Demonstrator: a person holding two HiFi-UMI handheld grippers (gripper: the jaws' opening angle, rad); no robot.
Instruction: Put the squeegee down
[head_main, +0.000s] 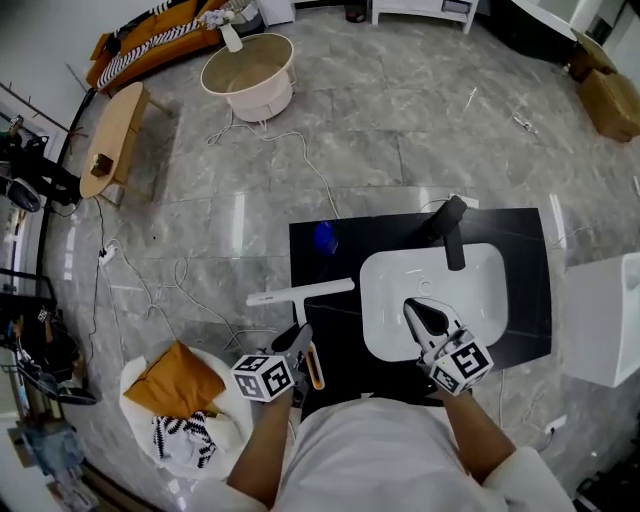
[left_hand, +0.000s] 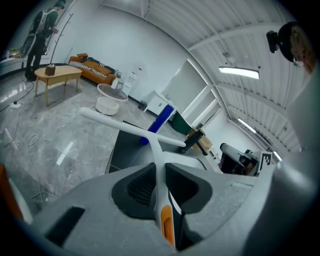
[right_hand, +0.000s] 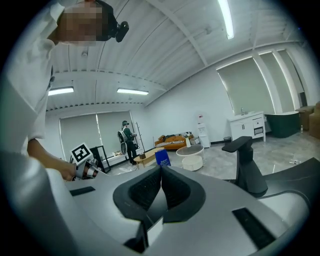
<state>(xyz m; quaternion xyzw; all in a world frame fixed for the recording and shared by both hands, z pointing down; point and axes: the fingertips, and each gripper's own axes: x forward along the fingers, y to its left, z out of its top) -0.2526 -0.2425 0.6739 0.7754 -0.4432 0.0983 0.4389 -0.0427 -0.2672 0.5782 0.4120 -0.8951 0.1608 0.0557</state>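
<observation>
A white squeegee with an orange-tipped handle is held over the left edge of the black counter. My left gripper is shut on its handle, and the long blade points away across the counter edge. In the left gripper view the squeegee handle runs up between the jaws to its crossbar. My right gripper hovers over the white sink basin, shut with nothing between its jaws. The right gripper view shows the right gripper with its jaws pressed together.
A black faucet stands at the sink's back edge. A blue bottle sits on the counter's far left corner. A white stool with an orange cushion is below left. Cables trail over the grey floor. A white box is at the right.
</observation>
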